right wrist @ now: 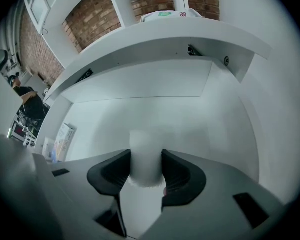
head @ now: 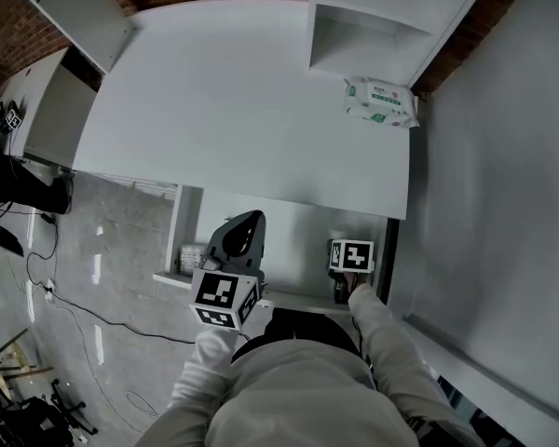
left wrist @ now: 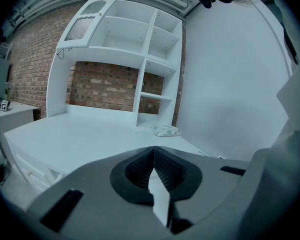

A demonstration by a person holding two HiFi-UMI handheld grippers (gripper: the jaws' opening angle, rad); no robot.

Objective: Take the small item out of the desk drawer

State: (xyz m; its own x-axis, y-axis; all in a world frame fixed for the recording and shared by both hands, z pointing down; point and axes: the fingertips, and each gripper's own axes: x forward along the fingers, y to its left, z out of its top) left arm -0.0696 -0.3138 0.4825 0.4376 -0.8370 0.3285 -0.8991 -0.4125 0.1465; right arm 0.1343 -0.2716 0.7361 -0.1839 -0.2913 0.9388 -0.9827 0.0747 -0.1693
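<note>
One small white item (right wrist: 146, 144), a smooth-sided cylinder that is blurred at this range, sits between the jaws of the right gripper (right wrist: 146, 160). Both black ribbed pads bear on its sides at 9 and 3 o'clock, so these tongs are clamped on it. Item and tongs are down inside the open drawer (head: 289, 222), toward its right end, at 5 o'clock in the head view. The item's colour nearly matches the drawer's plain white panels; no marking is legible.

The left gripper (left wrist: 153, 151) is held by the drawer's left part, its grey jaws closed tip to tip with nothing between them. A small printed box (right wrist: 64, 136) stands at the drawer's left end. The flat white desk top (head: 242, 101) carries a soft wipes pack (head: 381, 101) at 2 o'clock, just beside the white shelf unit (head: 382, 17). A brick wall (left wrist: 105, 86) stands behind.
</note>
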